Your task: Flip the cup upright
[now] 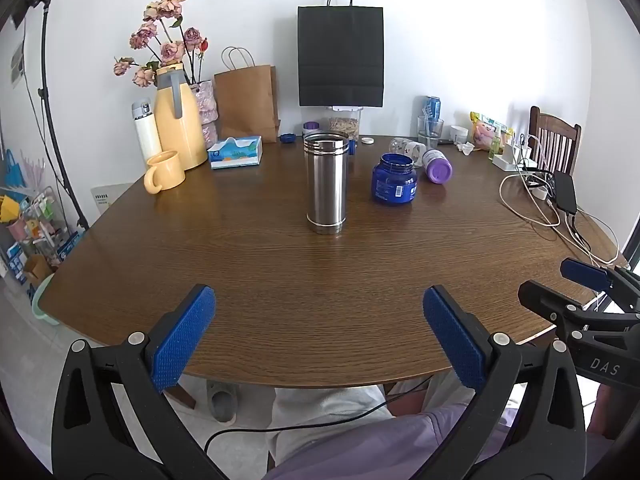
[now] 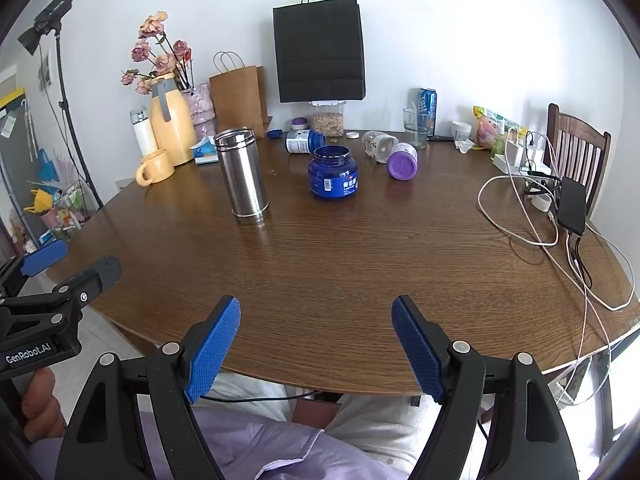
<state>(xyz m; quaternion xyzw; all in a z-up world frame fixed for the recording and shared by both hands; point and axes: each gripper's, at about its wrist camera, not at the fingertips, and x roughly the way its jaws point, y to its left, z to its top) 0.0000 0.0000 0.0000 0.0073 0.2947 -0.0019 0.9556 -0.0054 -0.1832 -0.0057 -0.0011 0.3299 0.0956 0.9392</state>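
The steel cup [image 1: 326, 183] is stood vertically on the table [image 1: 280, 280], apparently mouth upward; left gripper [image 1: 319, 340] and right gripper [image 2: 316, 346] are held spread, empty

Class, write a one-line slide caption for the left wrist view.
Steel cup stands upright, mouth up, on the wooden table; open left gripper empty.

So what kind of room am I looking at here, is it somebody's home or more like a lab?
Most likely a home dining area. A round wooden table with a wooden dining chair carries everyday things: a yellow thermos jug with a matching mug, dried roses and a tissue box.
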